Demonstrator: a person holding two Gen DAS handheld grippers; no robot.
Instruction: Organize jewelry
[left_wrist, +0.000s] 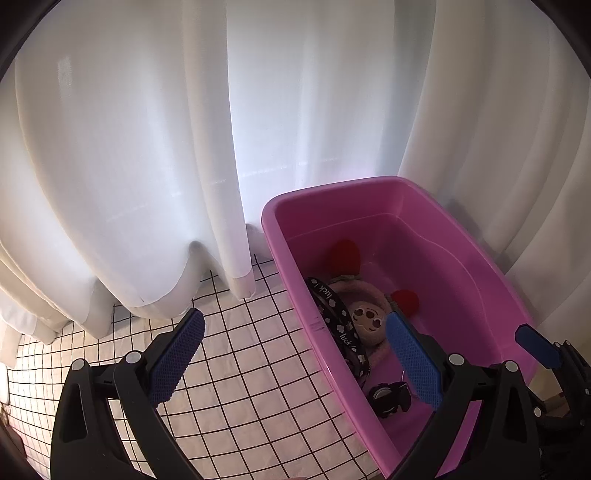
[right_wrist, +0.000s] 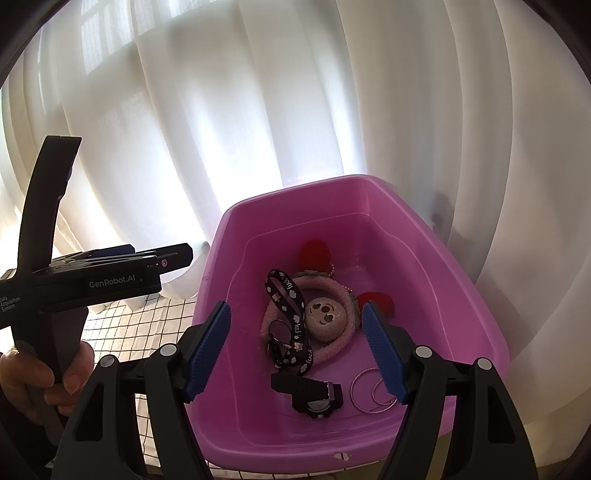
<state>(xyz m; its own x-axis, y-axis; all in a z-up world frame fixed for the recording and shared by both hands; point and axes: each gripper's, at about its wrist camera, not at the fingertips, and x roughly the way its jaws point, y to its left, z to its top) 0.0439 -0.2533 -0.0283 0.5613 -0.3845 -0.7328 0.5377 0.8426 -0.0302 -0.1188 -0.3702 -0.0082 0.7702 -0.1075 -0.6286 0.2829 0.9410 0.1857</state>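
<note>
A pink plastic bin (right_wrist: 424, 236) stands on a grid-patterned cloth. In it lie a pink plush headband with a cartoon face (right_wrist: 327, 314), red hearts (right_wrist: 314, 254), a black lanyard (right_wrist: 291, 306), a black watch (right_wrist: 314, 397) and thin silver rings (right_wrist: 365, 393). My right gripper (right_wrist: 295, 354) is open and empty, held above the bin's near part. My left gripper (left_wrist: 295, 354) is open and empty over the bin's left wall (left_wrist: 295, 280); it also shows at the left of the right wrist view (right_wrist: 122, 258). The headband (left_wrist: 365, 317), lanyard (left_wrist: 340, 317) and watch (left_wrist: 388, 398) show in the left wrist view.
White curtains (left_wrist: 147, 147) hang close behind the bin and the table. The white cloth with a black grid (left_wrist: 240, 369) covers the table left of the bin. A hand (right_wrist: 44, 373) holds the left gripper's handle. The right gripper's tip (left_wrist: 535, 347) shows at the right edge.
</note>
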